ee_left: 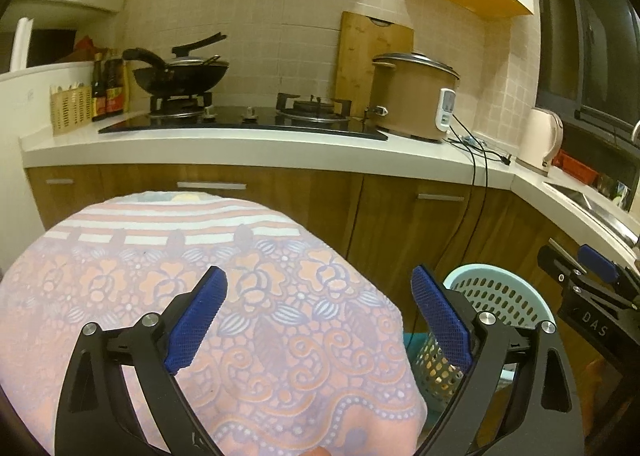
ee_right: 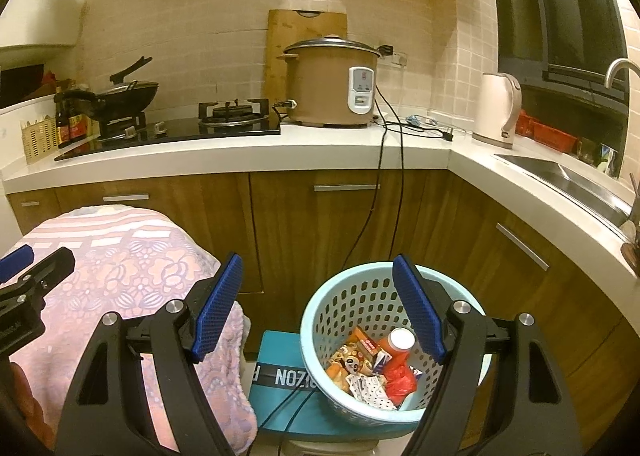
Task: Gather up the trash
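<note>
A light blue perforated trash basket [ee_right: 360, 296] stands on a teal box [ee_right: 280, 376] beside the table. It holds several pieces of trash [ee_right: 372, 372]: snack wrappers, a red bag and an orange bottle with a white cap. My right gripper [ee_right: 318, 308] is open and empty, just above the basket's near rim. My left gripper [ee_left: 320, 320] is open and empty over the table covered by a pink floral cloth [ee_left: 200, 296]. The basket also shows in the left wrist view [ee_left: 500, 296], at the right. No loose trash shows on the cloth.
A kitchen counter [ee_right: 240, 159] runs behind, with a gas stove [ee_right: 224, 119], a wok [ee_left: 180, 73], a brown rice cooker [ee_right: 332, 83], a kettle [ee_right: 500, 107] and a sink [ee_right: 568, 179]. Black cords [ee_right: 380, 191] hang down the wooden cabinets toward the box.
</note>
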A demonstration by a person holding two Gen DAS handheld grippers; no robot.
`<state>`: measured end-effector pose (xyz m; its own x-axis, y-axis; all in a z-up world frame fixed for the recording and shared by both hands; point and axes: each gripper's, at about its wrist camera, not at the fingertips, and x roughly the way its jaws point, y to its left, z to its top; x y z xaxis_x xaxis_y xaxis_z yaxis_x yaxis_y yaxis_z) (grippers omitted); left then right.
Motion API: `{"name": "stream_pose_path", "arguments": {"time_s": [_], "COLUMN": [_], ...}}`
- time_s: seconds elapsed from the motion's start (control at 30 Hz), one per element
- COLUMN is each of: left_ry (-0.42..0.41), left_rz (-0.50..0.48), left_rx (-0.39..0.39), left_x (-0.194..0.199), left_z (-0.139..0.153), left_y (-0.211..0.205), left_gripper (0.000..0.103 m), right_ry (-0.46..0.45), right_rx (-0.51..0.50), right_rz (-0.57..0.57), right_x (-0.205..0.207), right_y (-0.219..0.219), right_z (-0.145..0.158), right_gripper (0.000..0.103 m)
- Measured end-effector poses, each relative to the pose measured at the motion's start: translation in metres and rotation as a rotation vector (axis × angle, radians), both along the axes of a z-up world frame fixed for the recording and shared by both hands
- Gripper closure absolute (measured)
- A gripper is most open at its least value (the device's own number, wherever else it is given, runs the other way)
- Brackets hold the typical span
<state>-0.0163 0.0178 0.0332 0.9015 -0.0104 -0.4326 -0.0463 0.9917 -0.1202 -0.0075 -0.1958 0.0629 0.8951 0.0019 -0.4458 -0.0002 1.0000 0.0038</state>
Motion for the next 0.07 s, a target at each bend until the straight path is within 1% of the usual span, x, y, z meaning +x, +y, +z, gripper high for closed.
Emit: {"name": "stream_pose_path", "arguments": {"time_s": [0.07], "left_ry": [-0.002], "left_rz": [0.012], "left_rx": [0.006], "left_x": [-0.0052], "left_z": [0.0016], "left_y": [0.0048], "left_gripper": [0.012], "right_ry": [-0.005], "right_rx": [-0.002], "right_rz": [0.011], "right_x": [-0.0013], "right_y": [0.0046], "right_z": [0.0019], "right_gripper": [0.030]}}
